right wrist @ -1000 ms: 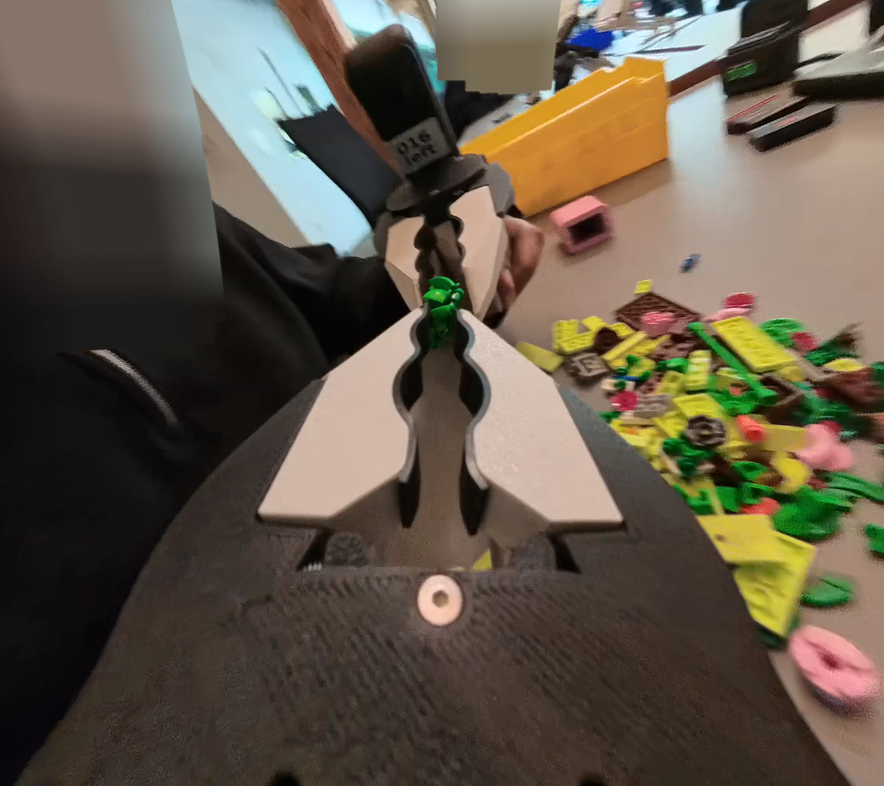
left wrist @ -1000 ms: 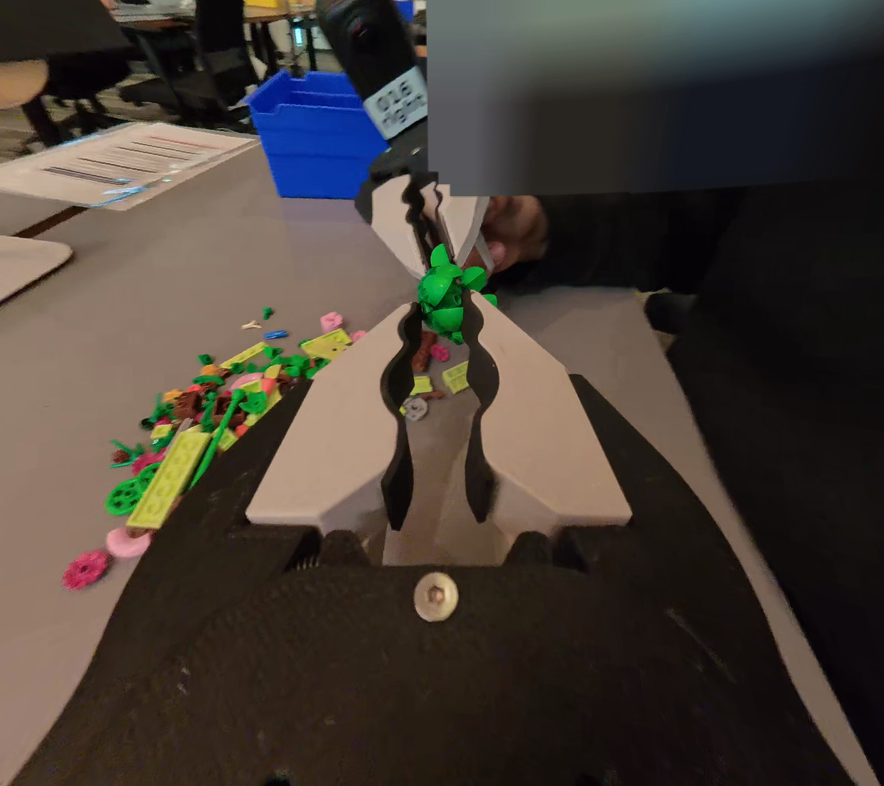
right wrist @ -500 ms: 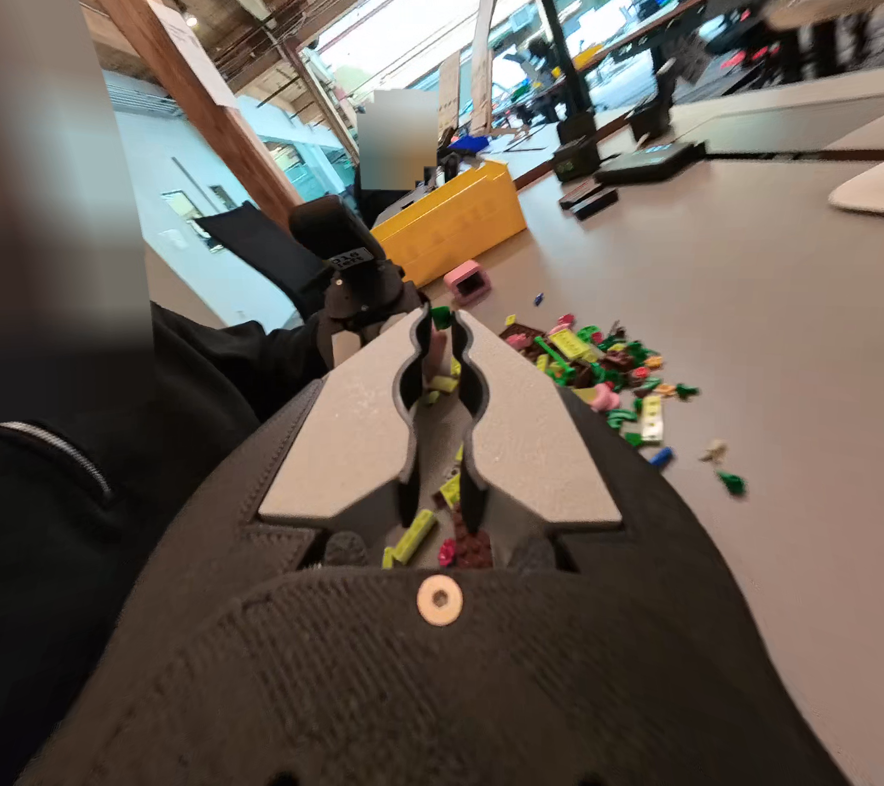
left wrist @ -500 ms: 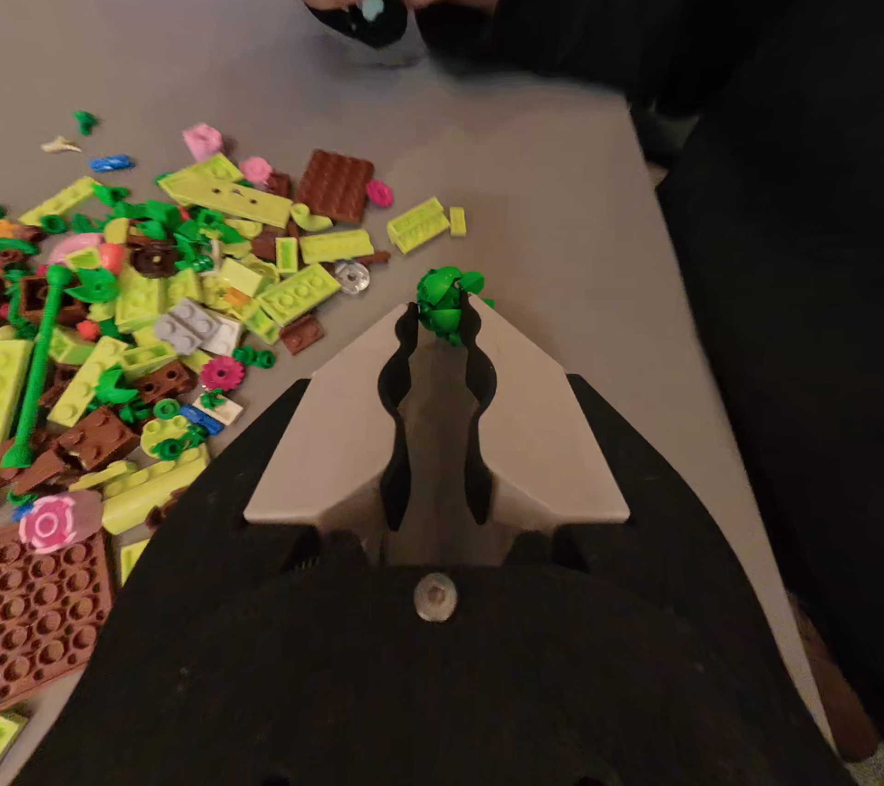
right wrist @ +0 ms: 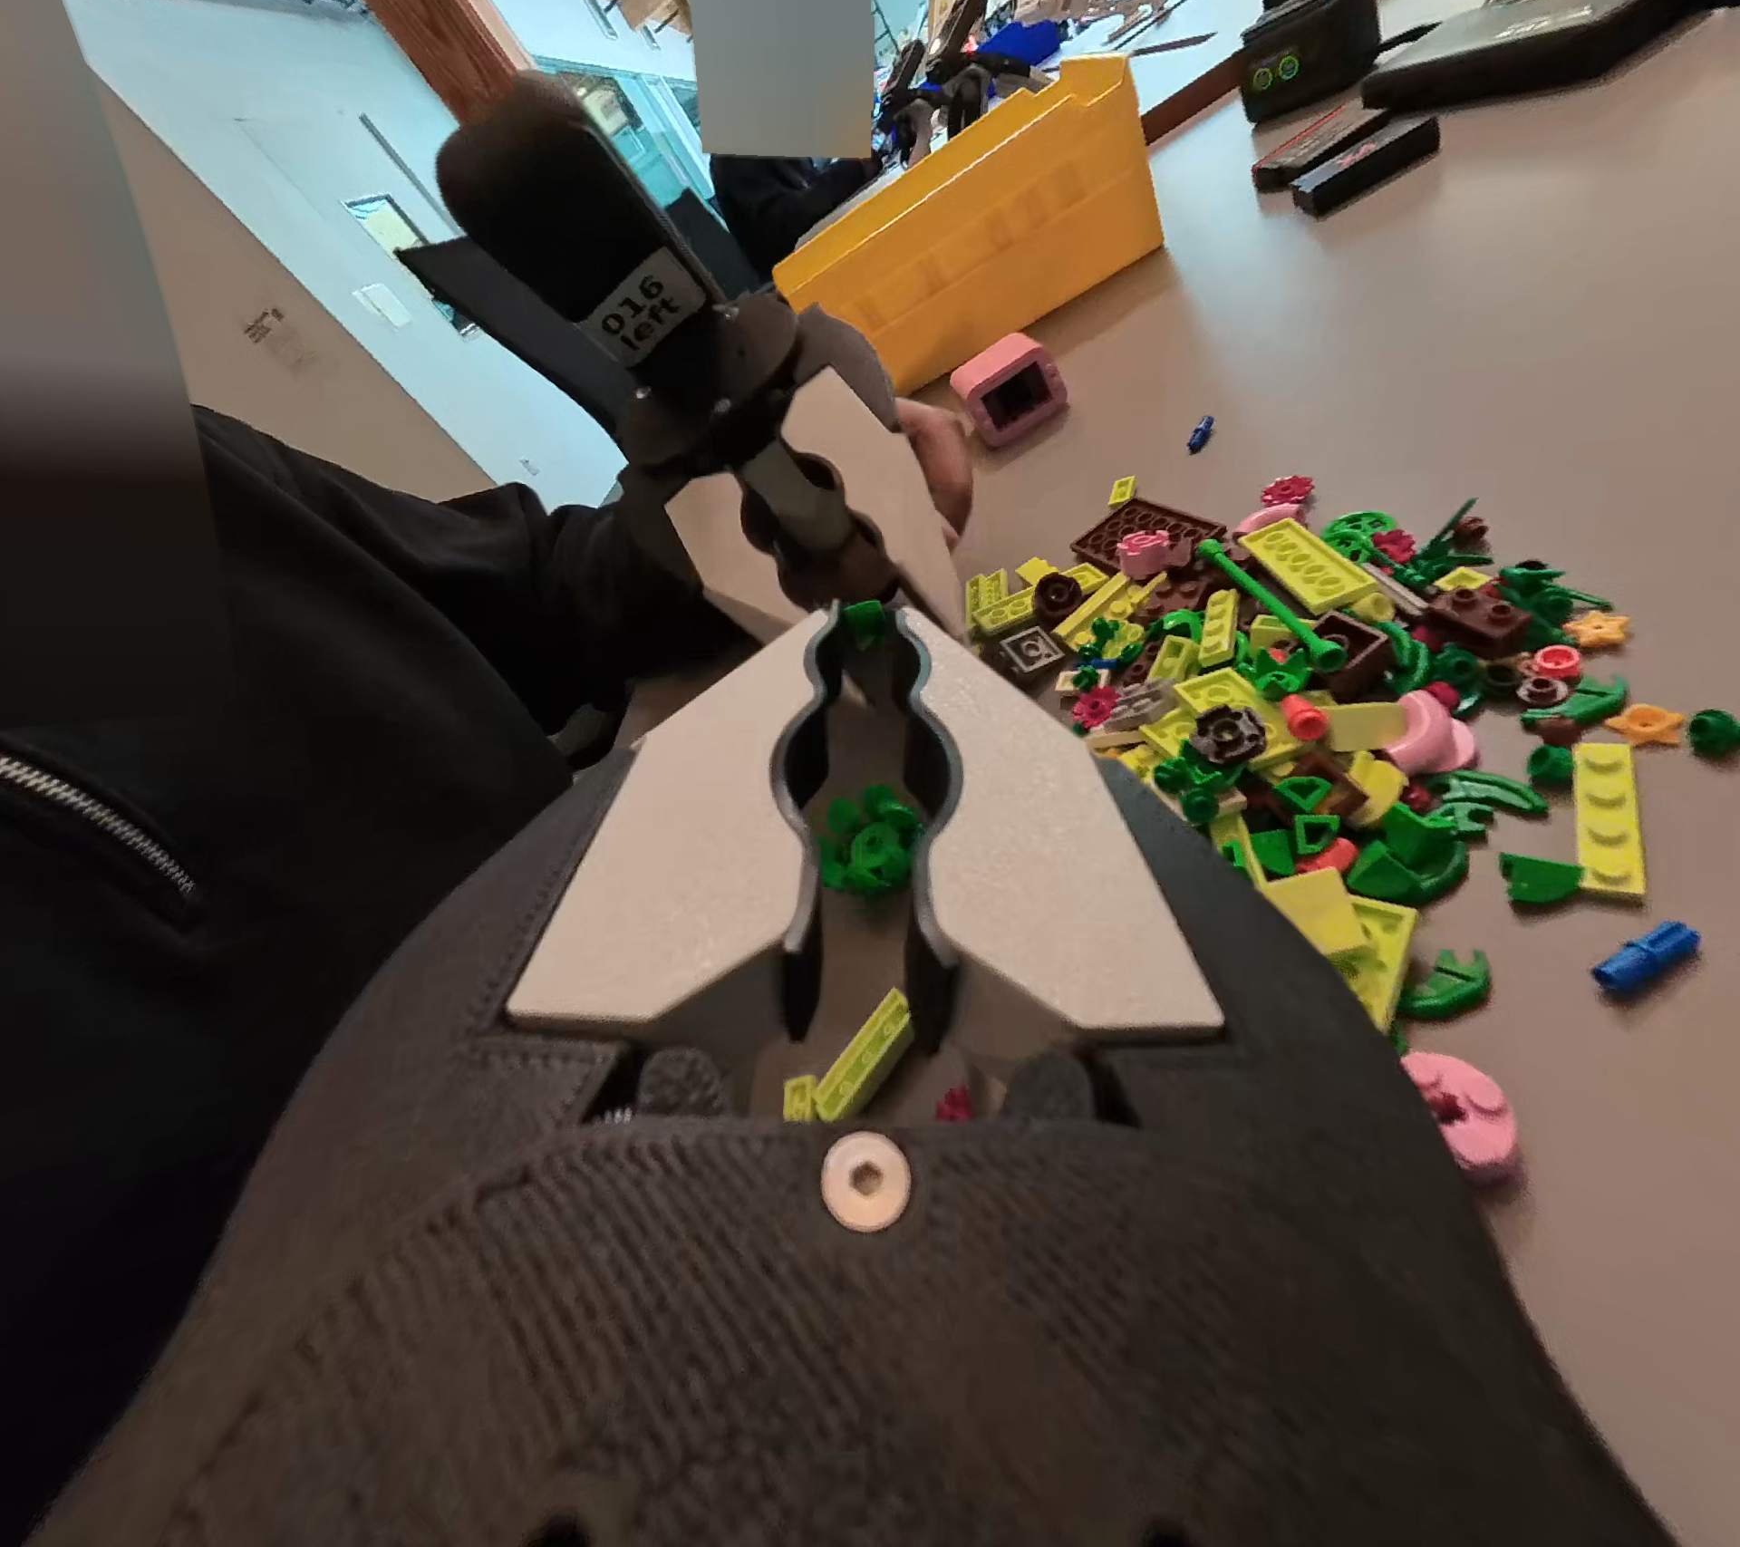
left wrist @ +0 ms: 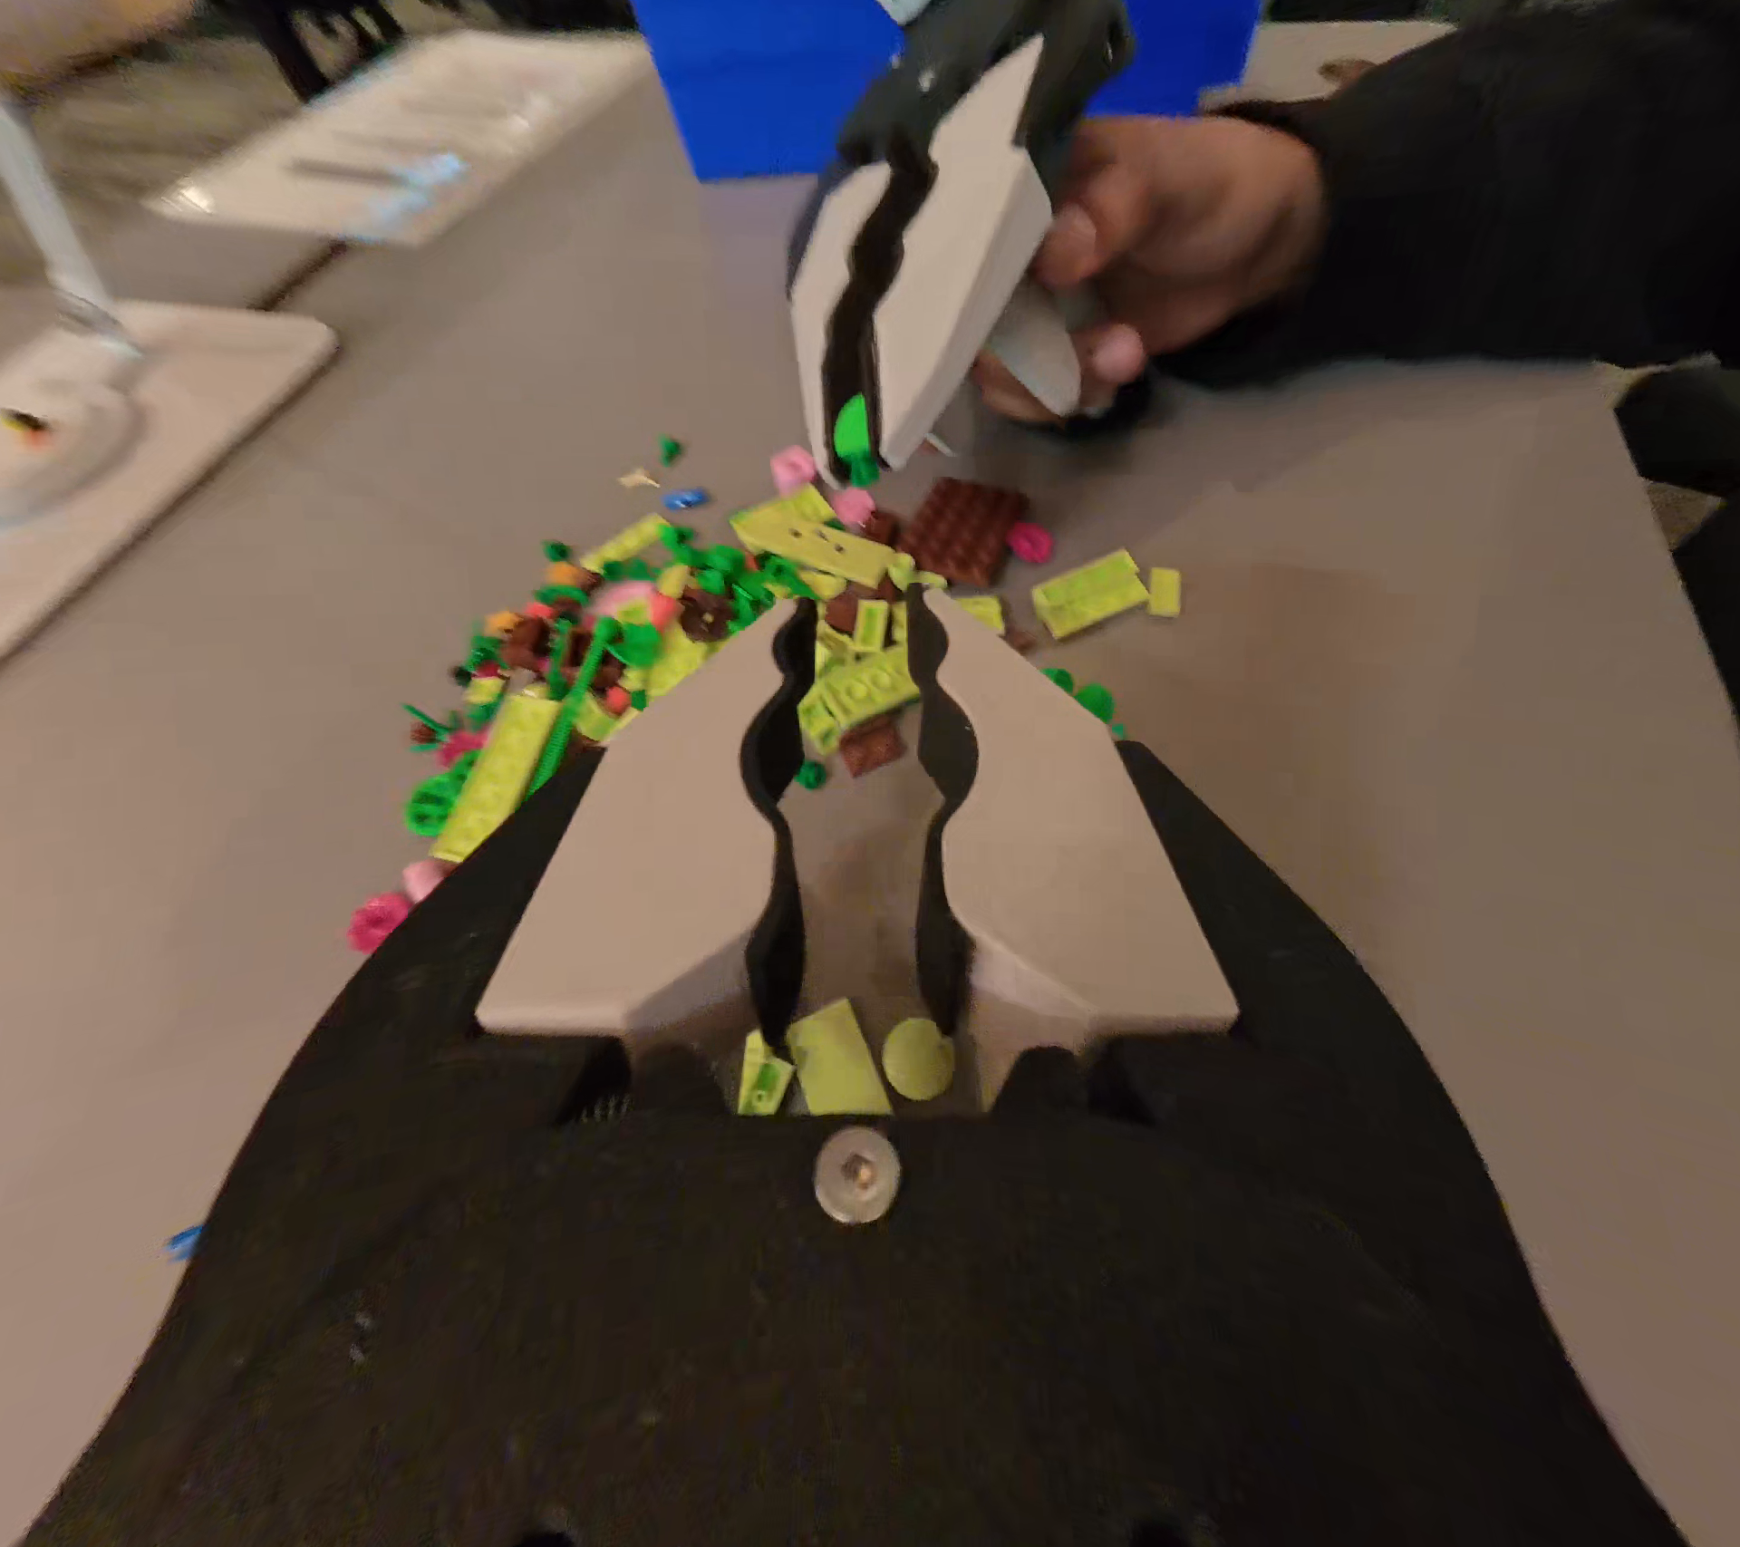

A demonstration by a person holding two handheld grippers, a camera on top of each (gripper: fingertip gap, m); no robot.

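A small green piece (right wrist: pixel 864 622) is pinched at the tips of the right gripper (left wrist: pixel 852 457), held just above the far edge of the pile of toy bricks (left wrist: pixel 659 654) on the grey table (left wrist: pixel 1365 749). The left gripper (left wrist: pixel 859 607) is held slightly parted and empty over the pile's near side; a green leafy cluster (right wrist: pixel 868 841) lies beside the pile.

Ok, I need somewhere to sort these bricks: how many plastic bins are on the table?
2. A blue bin stands beyond the brick pile in the left wrist view; a yellow bin beyond it in the right wrist view. Others may be hidden.
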